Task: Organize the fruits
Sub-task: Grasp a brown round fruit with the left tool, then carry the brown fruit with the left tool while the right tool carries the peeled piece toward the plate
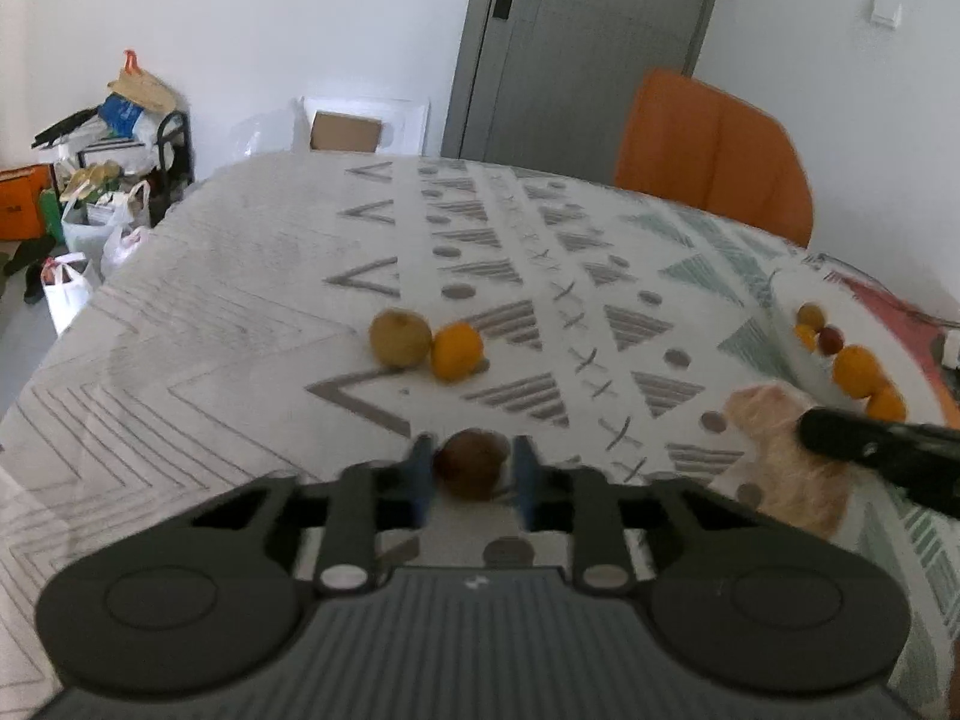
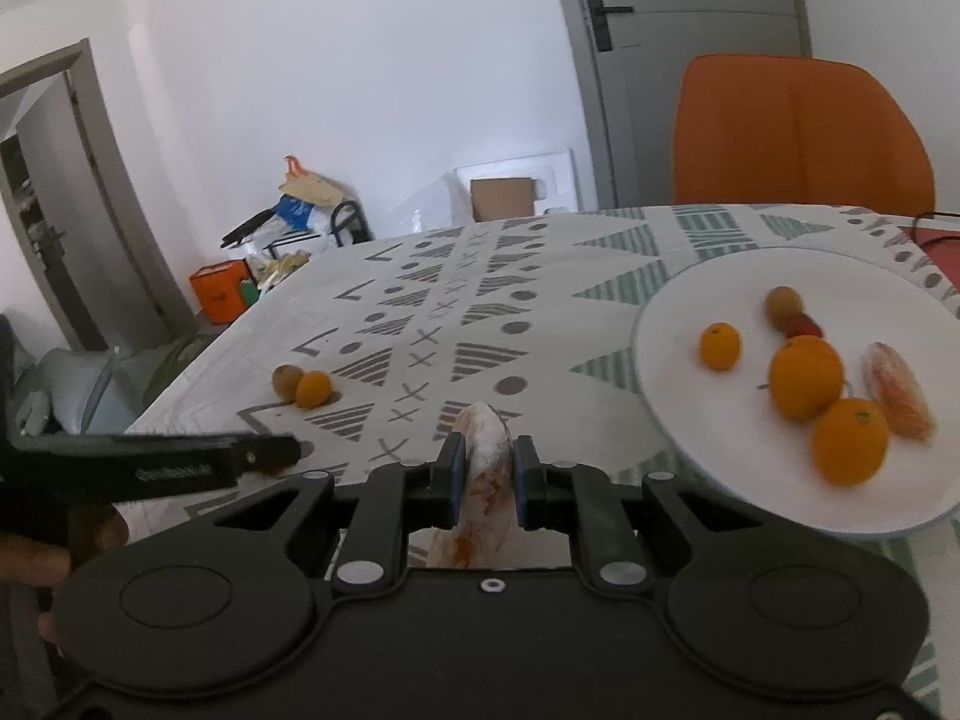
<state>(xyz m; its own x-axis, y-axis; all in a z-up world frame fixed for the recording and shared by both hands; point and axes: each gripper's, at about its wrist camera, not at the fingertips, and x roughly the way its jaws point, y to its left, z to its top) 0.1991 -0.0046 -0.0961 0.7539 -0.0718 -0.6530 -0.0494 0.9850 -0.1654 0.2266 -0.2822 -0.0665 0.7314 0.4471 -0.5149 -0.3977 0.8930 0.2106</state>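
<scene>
My left gripper [image 1: 471, 471] stands around a small brown fruit [image 1: 471, 463] low over the tablecloth, with small gaps at its blue pads. My right gripper [image 2: 485, 474] is shut on a pale peeled citrus segment [image 2: 483, 480], just left of a white plate [image 2: 690, 324]. The plate holds several oranges [image 2: 806, 377], a brownish fruit [image 2: 783, 303], a red fruit [image 2: 804, 326] and another peeled segment [image 2: 900, 399]. A greenish-brown fruit [image 1: 399, 338] and a small orange [image 1: 457, 351] lie touching on the cloth ahead of the left gripper.
The table [image 1: 252, 276] has a patterned grey and green cloth. An orange chair [image 2: 798, 132] stands behind its far side. Bags and boxes [image 1: 102, 180] are piled on the floor at the left by the wall. A grey door [image 1: 576, 42] is behind.
</scene>
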